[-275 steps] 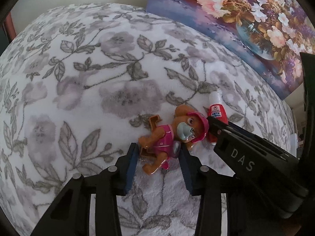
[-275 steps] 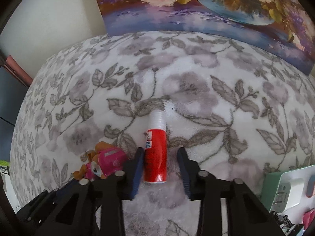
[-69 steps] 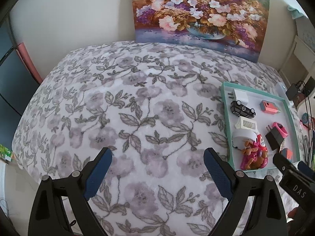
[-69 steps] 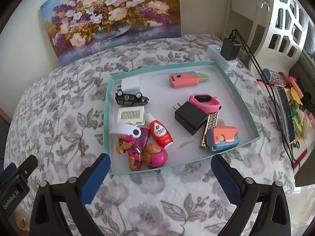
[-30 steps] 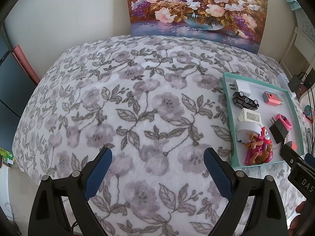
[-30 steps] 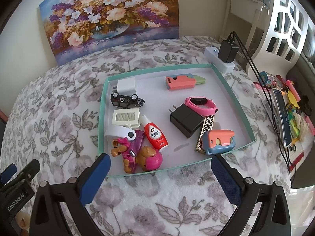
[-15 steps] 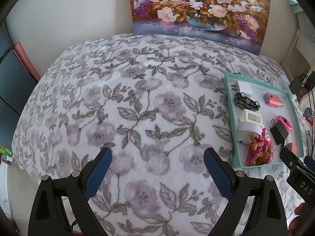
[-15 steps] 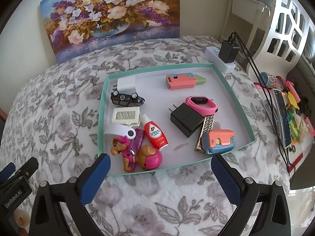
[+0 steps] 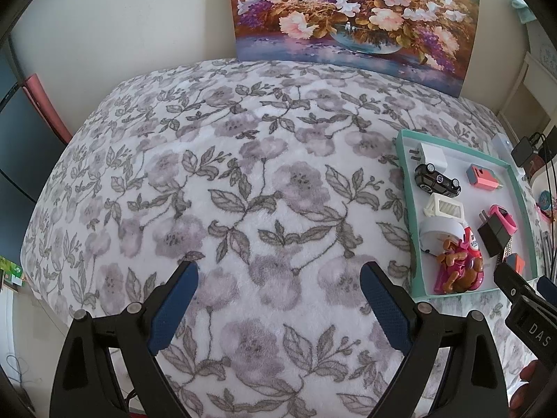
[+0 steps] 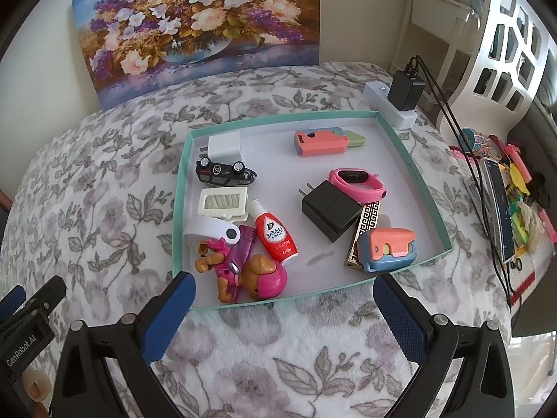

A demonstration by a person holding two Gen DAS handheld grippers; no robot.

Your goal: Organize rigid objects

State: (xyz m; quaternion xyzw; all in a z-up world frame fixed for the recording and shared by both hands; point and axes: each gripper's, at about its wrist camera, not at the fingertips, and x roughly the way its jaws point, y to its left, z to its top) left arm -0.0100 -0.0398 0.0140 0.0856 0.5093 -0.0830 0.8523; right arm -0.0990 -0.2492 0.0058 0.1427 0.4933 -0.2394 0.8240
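A teal-rimmed white tray (image 10: pixel 403 146) sits on the floral blanket and holds several small objects. Among them are a pink dog toy (image 10: pixel 243 275), a red bottle (image 10: pixel 276 235), a black toy car (image 10: pixel 224 172), a black charger (image 10: pixel 330 209) and a pink band (image 10: pixel 357 179). My right gripper (image 10: pixel 283 313) is open and empty, held back from the tray's near edge. My left gripper (image 9: pixel 278 304) is open and empty over bare blanket, left of the tray (image 9: pixel 405 188). The dog toy (image 9: pixel 459 268) shows there too.
A flower painting (image 10: pixel 198 28) leans on the wall behind the bed. A white power strip with a black plug (image 10: pixel 400 99) lies beyond the tray. Clutter and cables (image 10: pixel 504 191) line the right edge. The blanket (image 9: pixel 209 191) spreads wide to the left.
Both grippers held the dog toy and the red bottle on the blanket 9 seconds ago; both items now lie in the tray. Over the last second the views shifted only slightly.
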